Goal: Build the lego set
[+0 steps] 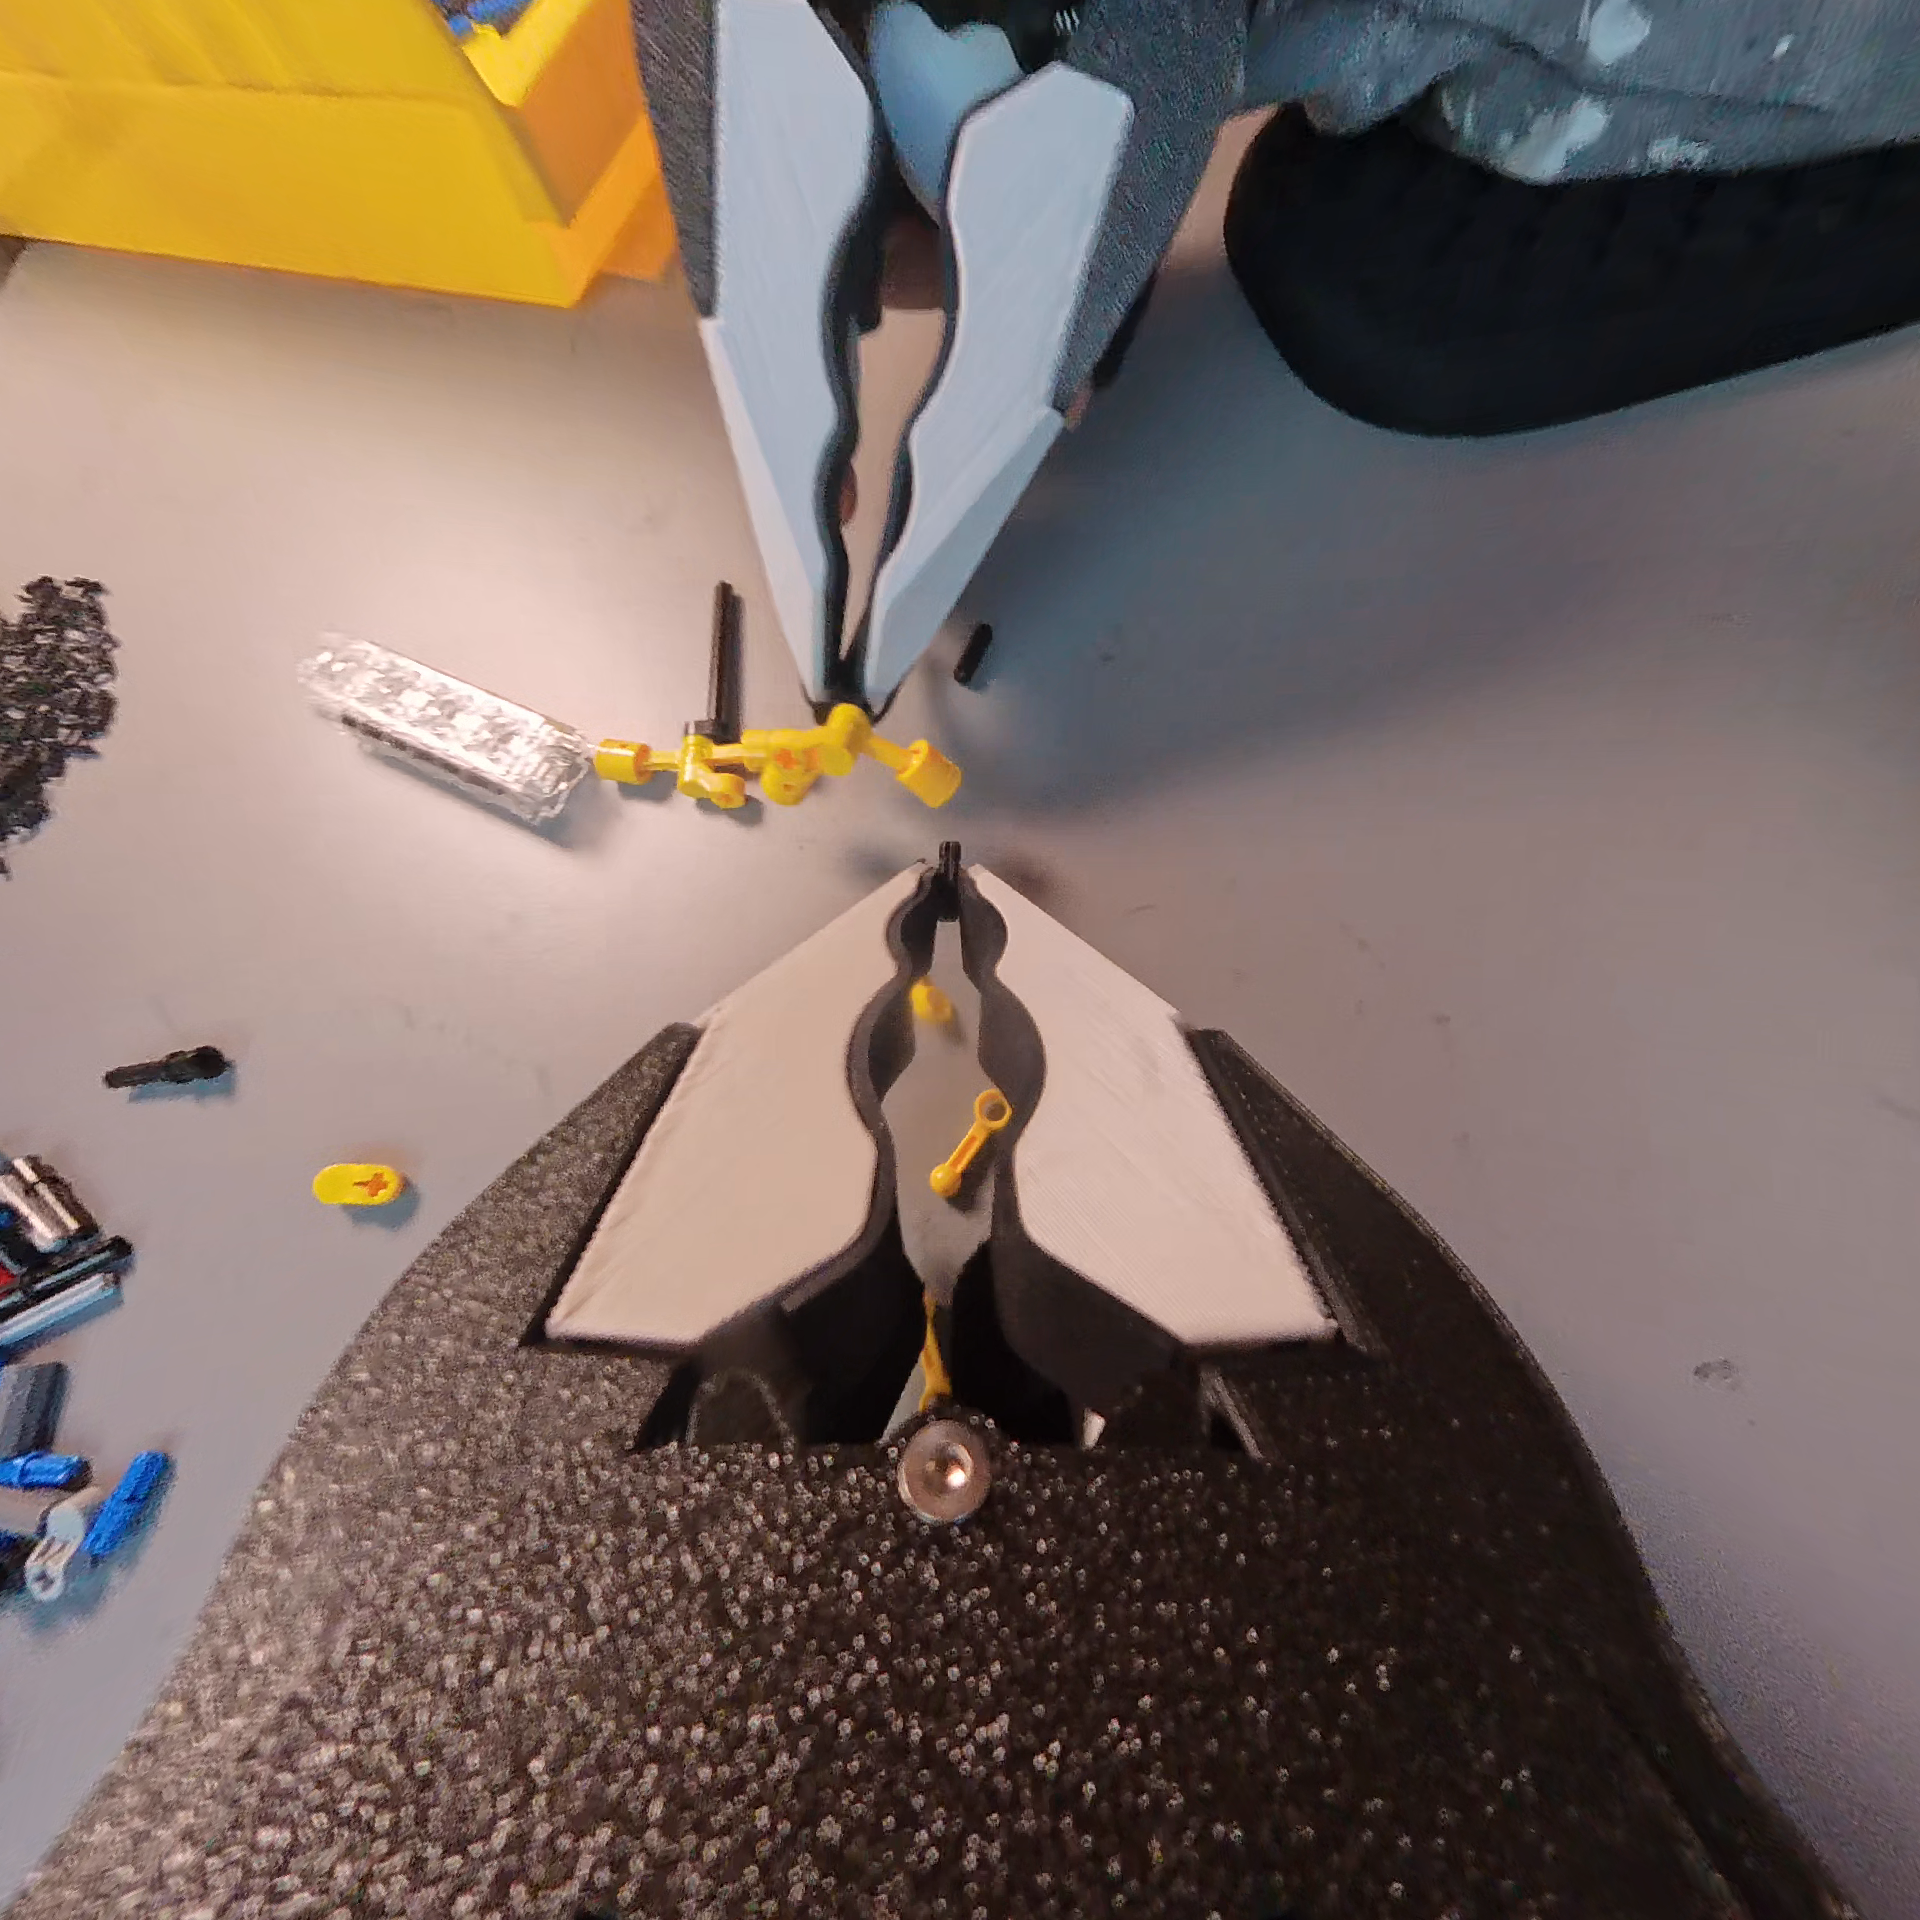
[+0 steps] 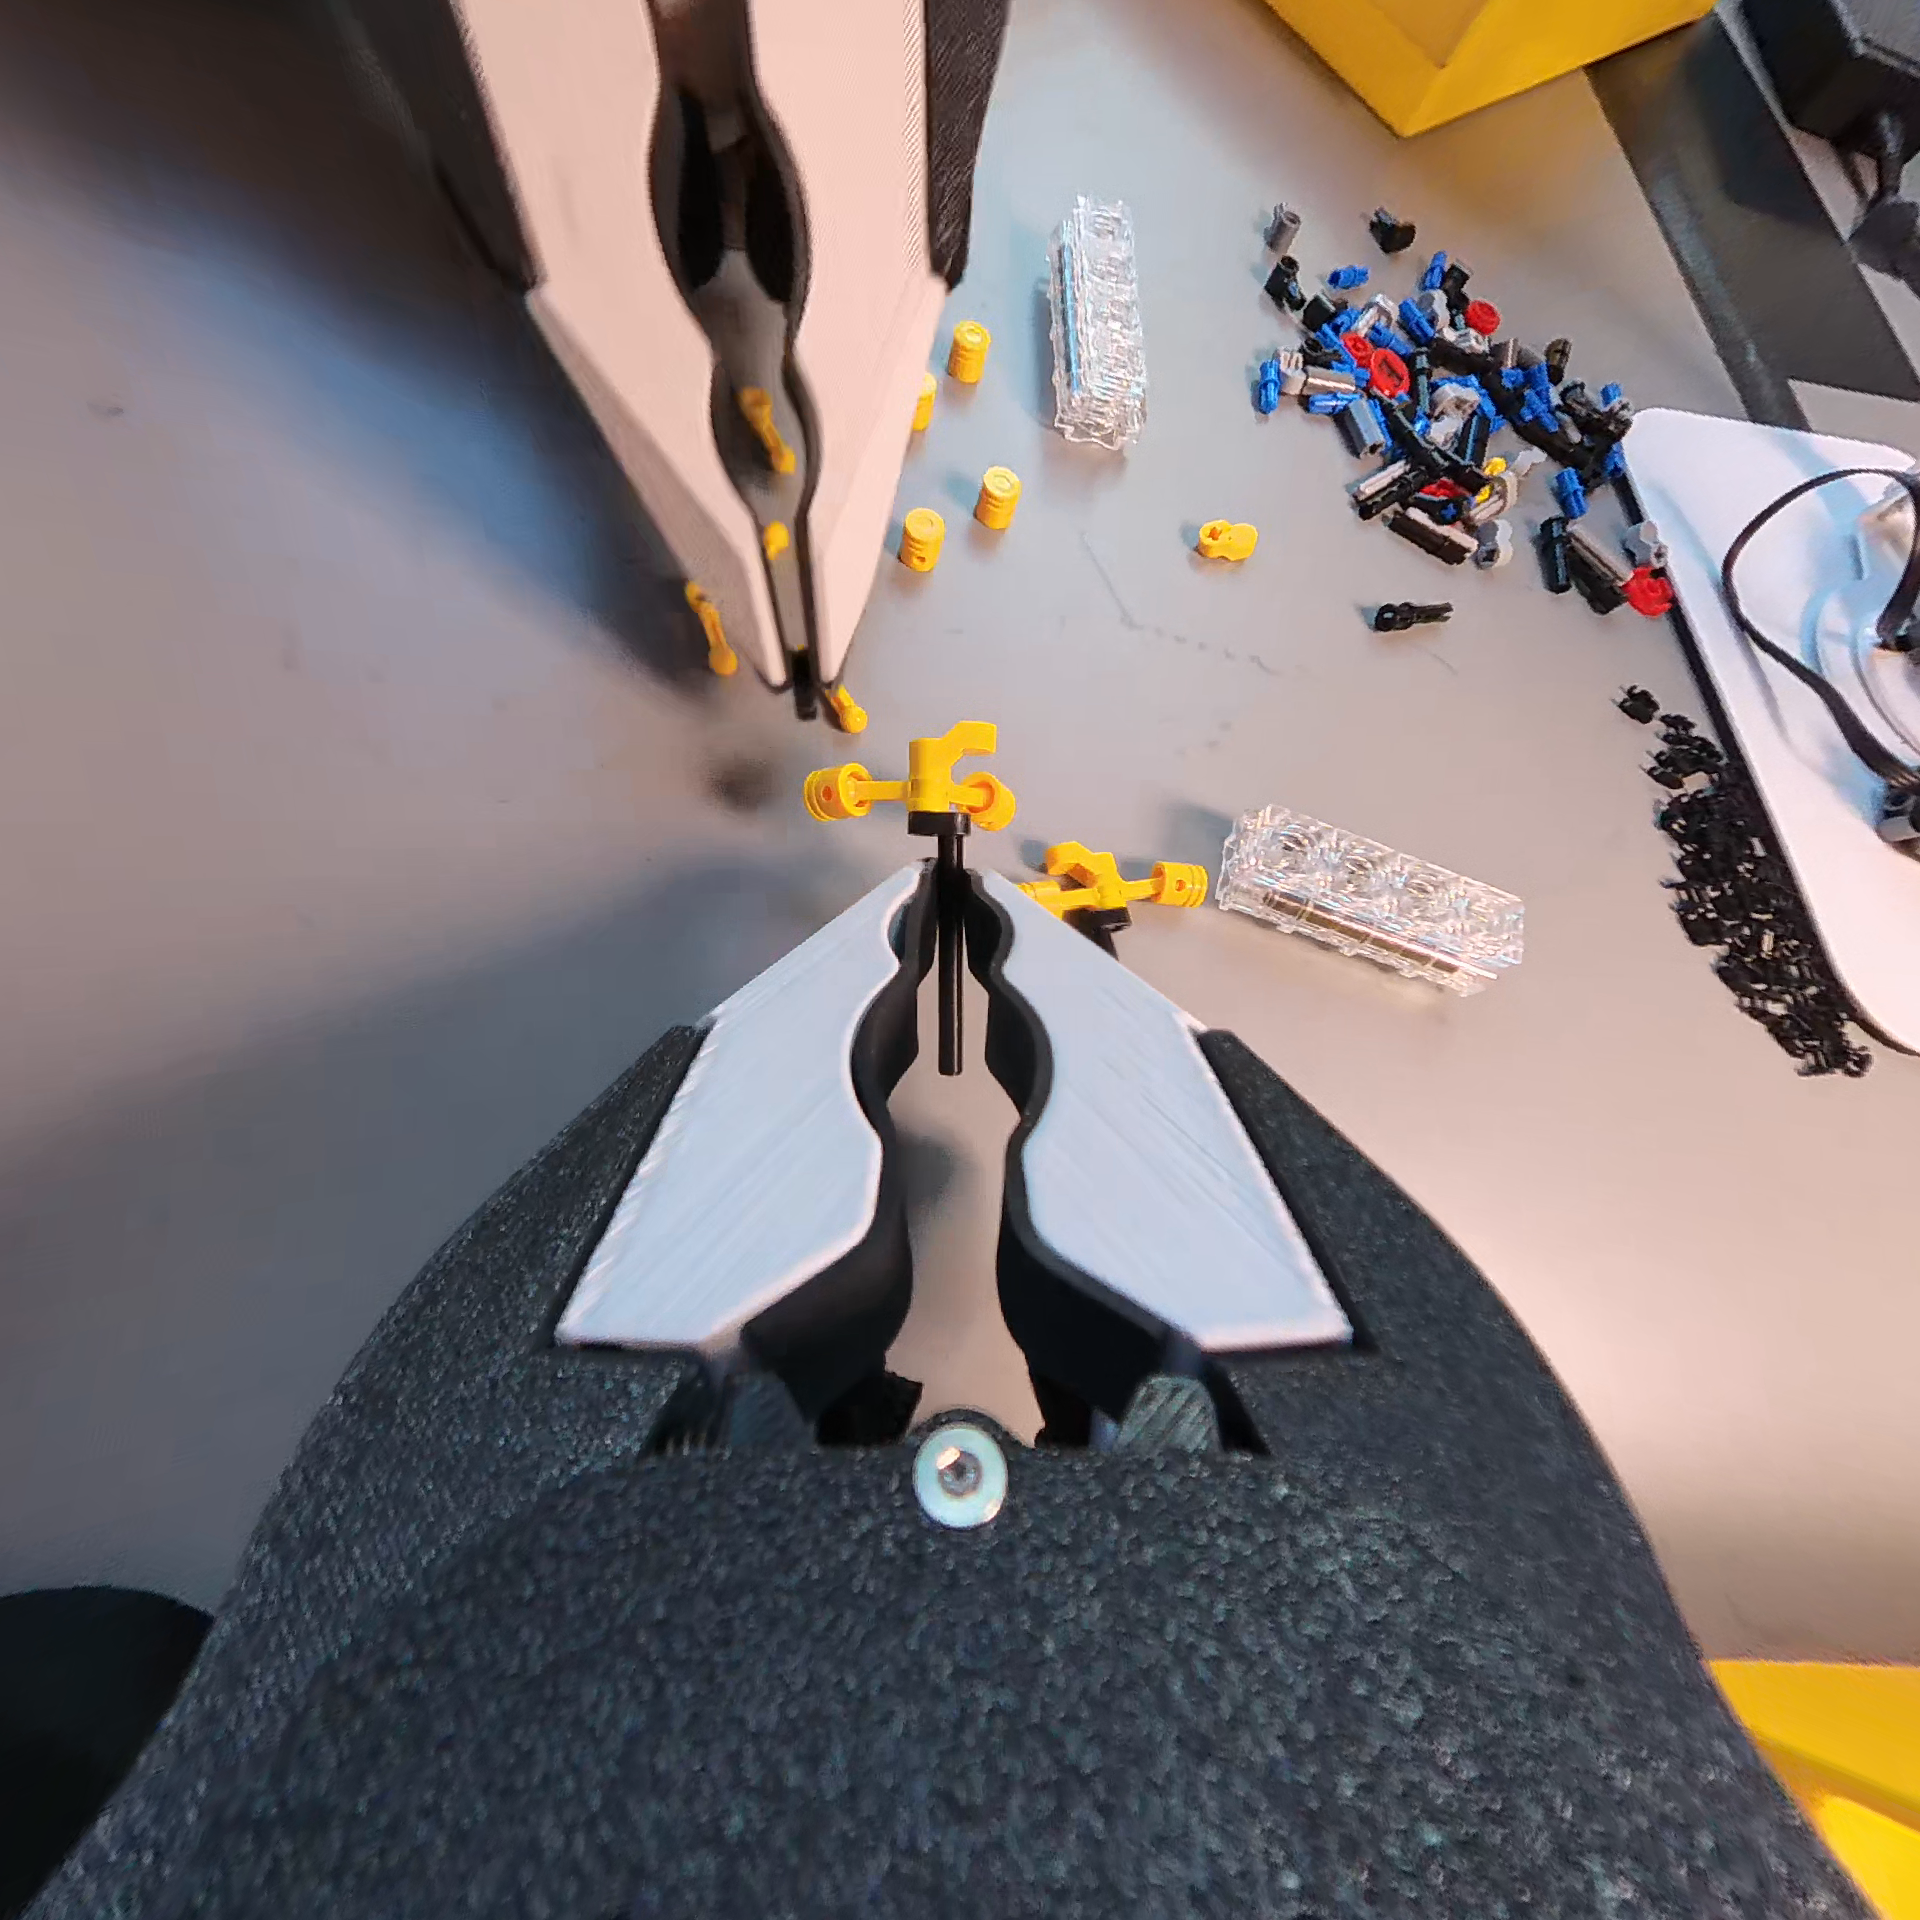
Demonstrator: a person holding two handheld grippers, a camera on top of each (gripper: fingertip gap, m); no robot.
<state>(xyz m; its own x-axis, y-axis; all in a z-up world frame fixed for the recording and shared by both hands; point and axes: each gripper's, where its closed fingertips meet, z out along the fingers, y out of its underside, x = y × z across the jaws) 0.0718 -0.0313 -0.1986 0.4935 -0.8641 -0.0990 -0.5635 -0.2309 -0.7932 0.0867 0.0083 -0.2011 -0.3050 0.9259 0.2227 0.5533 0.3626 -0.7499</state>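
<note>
We saw the yellow cross-shaped assembly (image 2: 914, 784) seated on top of a thin black axle (image 2: 949, 977). The right gripper (image 2: 948, 883) had its fingers pressed together on that axle, which held the assembly clear of the grey table (image 2: 312, 935). Facing it, just apart, was a short black pin (image 1: 948, 868) pinched at the very tip of the left gripper (image 1: 948, 883), whose fingers were likewise closed on it.

We judged both grips to be slight. The pin was caught only by its rear end, so a sideways nudge could twist it or pop it out. The axle was slim and smooth and could rotate or slide between the pads if pushed from the front. The yellow arms looked loosely jointed and might swing.

The two grippers pointed tip to tip, both angled down toward the table. The right one came in steeply in the left wrist view.

A second yellow assembly (image 2: 1101, 878) lay beside a clear brick (image 2: 1371, 899). Loose yellow bushes (image 2: 995, 497), a mixed pile of pieces (image 2: 1455, 416) and a yellow bin (image 1: 260, 135) lay farther off.
</note>
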